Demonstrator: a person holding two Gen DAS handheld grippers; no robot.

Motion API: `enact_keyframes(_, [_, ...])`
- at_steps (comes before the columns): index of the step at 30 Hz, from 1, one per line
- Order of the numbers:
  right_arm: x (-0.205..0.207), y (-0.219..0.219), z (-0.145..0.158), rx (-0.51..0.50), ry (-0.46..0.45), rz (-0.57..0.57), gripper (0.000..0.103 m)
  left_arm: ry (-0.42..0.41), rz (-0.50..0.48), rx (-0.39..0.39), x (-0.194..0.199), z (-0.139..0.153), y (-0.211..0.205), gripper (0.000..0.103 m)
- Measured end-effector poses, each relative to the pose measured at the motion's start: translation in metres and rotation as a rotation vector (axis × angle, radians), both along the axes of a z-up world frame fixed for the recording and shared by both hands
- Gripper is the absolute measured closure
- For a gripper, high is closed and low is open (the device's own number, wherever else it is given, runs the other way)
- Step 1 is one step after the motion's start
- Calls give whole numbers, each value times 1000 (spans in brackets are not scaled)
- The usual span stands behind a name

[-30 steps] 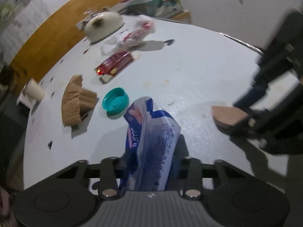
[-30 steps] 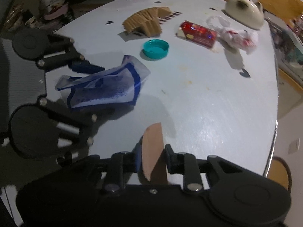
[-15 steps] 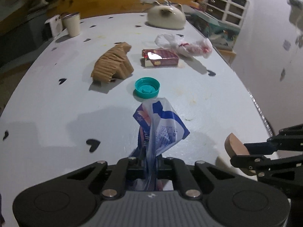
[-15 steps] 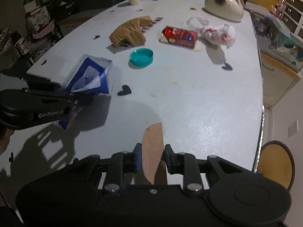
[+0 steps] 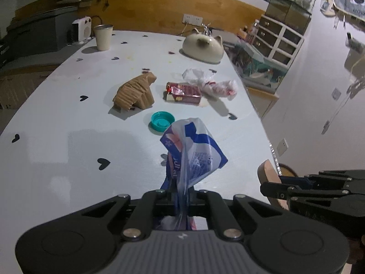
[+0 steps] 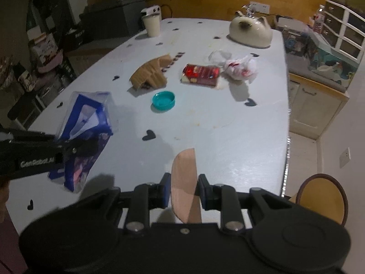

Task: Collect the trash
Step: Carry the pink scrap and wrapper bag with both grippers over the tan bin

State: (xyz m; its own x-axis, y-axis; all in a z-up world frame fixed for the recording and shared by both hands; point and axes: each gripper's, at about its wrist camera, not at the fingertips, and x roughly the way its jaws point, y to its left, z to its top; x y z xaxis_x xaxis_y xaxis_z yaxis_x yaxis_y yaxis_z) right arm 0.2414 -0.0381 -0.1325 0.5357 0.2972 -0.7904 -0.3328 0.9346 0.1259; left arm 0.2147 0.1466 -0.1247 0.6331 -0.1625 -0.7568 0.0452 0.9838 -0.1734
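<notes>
My left gripper [image 5: 181,196] is shut on a blue-and-white plastic wrapper [image 5: 194,153] and holds it above the near part of the white table [image 5: 68,125]; the wrapper also shows in the right wrist view [image 6: 85,123]. My right gripper [image 6: 184,189] is shut on a flat pinkish-brown piece [image 6: 184,182], also seen at the right in the left wrist view [image 5: 268,174]. On the table lie a teal cap [image 5: 162,119], a folded brown cardboard piece [image 5: 135,91], a red snack packet [image 5: 183,92] and a crumpled clear bag [image 5: 212,83].
A cream cat-shaped pot [image 5: 203,48] and a paper cup [image 5: 103,37] stand at the table's far end. A round stool [image 6: 324,196] stands off the table's right edge. Cabinets and drawers [image 5: 278,43] line the right wall.
Both grippers have pulled back and risen from the table with their pieces. The left view has swung level, and the wrapper now hangs clear of the surface.
</notes>
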Motion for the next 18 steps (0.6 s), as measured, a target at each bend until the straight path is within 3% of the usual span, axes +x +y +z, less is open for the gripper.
enact_keyframes(8, [-10, -33, 25, 33, -42, -49, 77, -2, 30, -26, -11, 16, -31, 97])
enact_keyframes(18, [-7, -98, 35, 25, -71, -101, 77, -3, 31, -37, 7, 25, -102, 97])
